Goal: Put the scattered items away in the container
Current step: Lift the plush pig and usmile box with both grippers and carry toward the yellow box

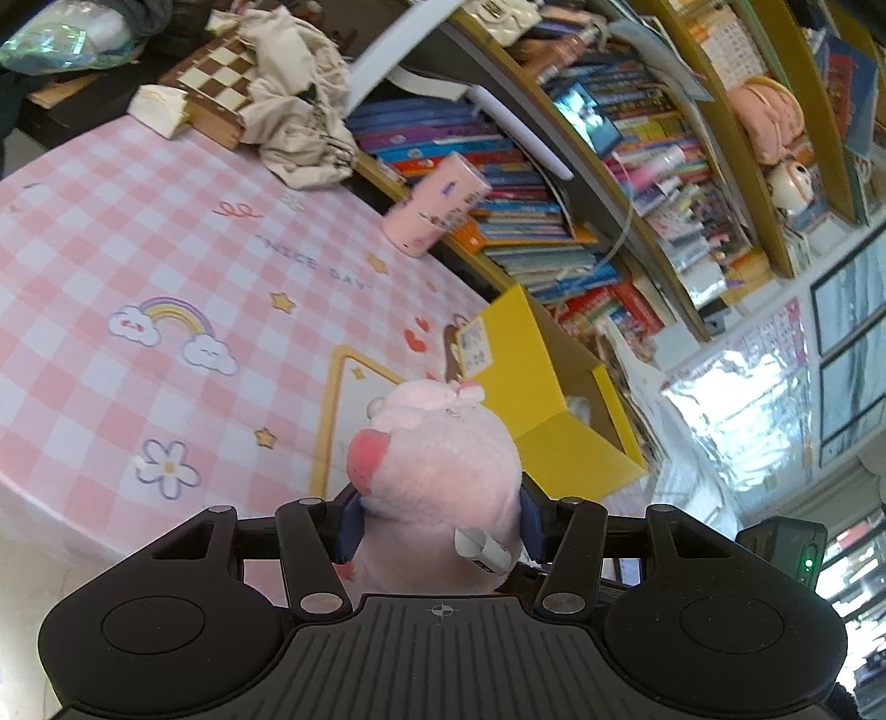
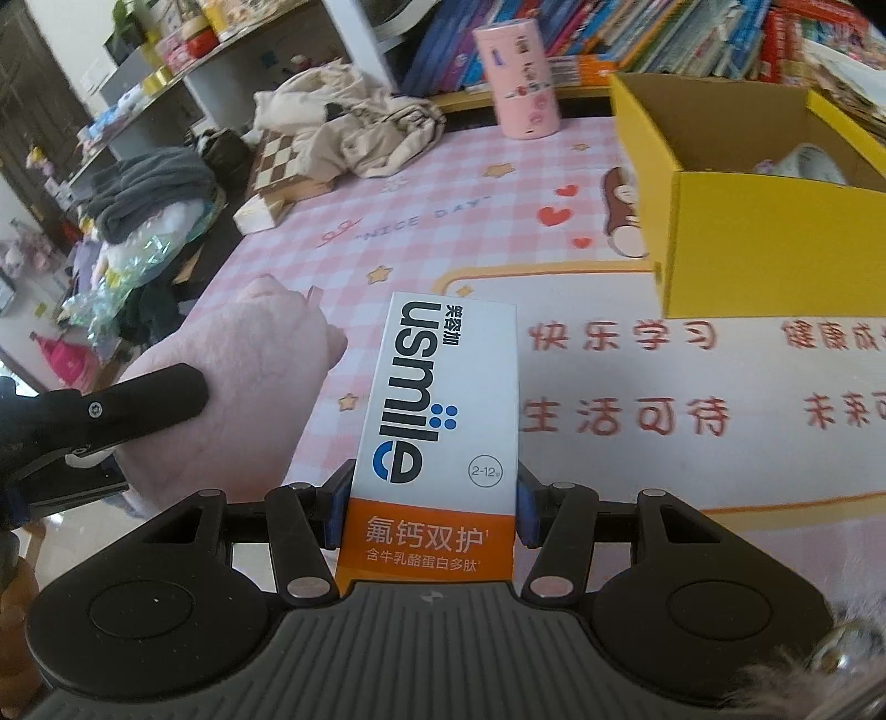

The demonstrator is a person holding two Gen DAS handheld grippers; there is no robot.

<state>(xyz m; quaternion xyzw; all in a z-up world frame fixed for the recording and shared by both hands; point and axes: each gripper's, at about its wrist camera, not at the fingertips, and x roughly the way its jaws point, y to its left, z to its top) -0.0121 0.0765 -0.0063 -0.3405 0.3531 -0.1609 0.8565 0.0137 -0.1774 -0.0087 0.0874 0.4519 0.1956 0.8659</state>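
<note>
A pink plush toy [image 1: 437,459] sits between the blue pads of my left gripper [image 1: 440,520], which is shut on it above the pink checked tablecloth [image 1: 138,249]. The yellow cardboard box [image 1: 576,448] stands open just ahead and to the right. In the right wrist view my right gripper [image 2: 431,509] is shut on a white and orange toothpaste carton [image 2: 443,387]. The yellow box [image 2: 764,243] is ahead on the right, with a pale soft item [image 2: 803,160] inside. The plush toy [image 2: 243,376] hangs at the left beside one black finger [image 2: 149,396] of the left gripper.
A pink cylindrical tin [image 2: 523,77] stands at the table's far edge against stacked books [image 2: 664,33]. A chessboard [image 2: 277,160] and a crumpled beige cloth [image 2: 354,127] lie at the far left corner. Piled clothes and bags [image 2: 144,188] sit beyond the left edge.
</note>
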